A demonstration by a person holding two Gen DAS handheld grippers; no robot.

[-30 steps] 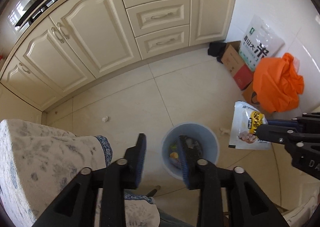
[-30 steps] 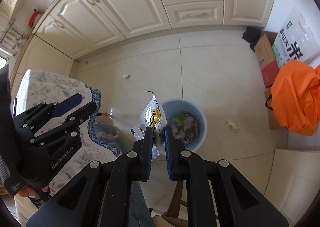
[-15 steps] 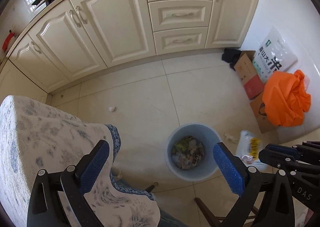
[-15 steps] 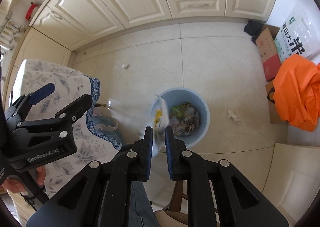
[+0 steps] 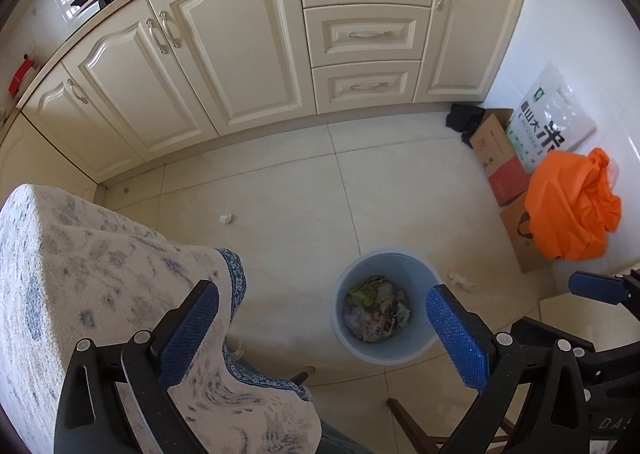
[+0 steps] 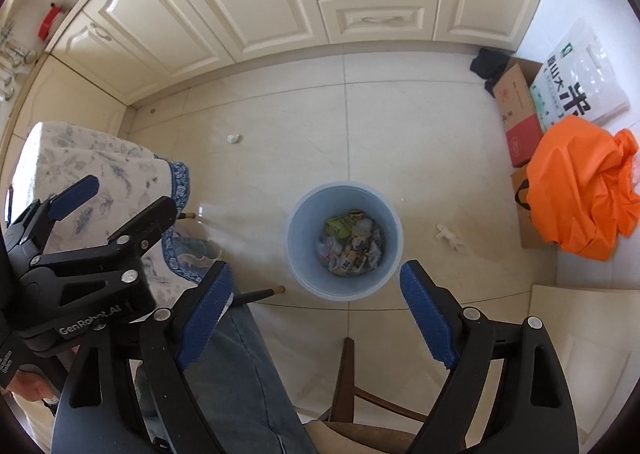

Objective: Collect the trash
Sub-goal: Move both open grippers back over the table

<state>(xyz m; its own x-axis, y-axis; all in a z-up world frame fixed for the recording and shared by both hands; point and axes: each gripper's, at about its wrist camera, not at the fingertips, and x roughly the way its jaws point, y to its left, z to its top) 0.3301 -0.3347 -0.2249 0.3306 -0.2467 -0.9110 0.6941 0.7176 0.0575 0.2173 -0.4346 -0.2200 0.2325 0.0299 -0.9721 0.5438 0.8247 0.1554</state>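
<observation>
Right gripper [image 6: 314, 310]: dimpled blue fingers [image 6: 426, 314] just spread apart, nothing between them. Left gripper [image 5: 320, 328] splayed wide, empty. Ahead of both: round pale-blue plastic bin [image 6: 298, 221] holding crumpled wrappers [image 6: 350, 242]. Crumpled tissue [image 6: 450, 234] right of fingers on glossy floor tile [image 6: 432, 141].

Pale tiled floor [image 6: 420, 125] below cream cabinets.
Standing on it: blue bin [image 6: 344, 241]; near it a white scrap [image 6: 450, 234], perhaps tissue; farther off a paper wad [image 6: 233, 138]; boxes [image 6: 518, 113], orange bag [image 6: 580, 197].
</observation>
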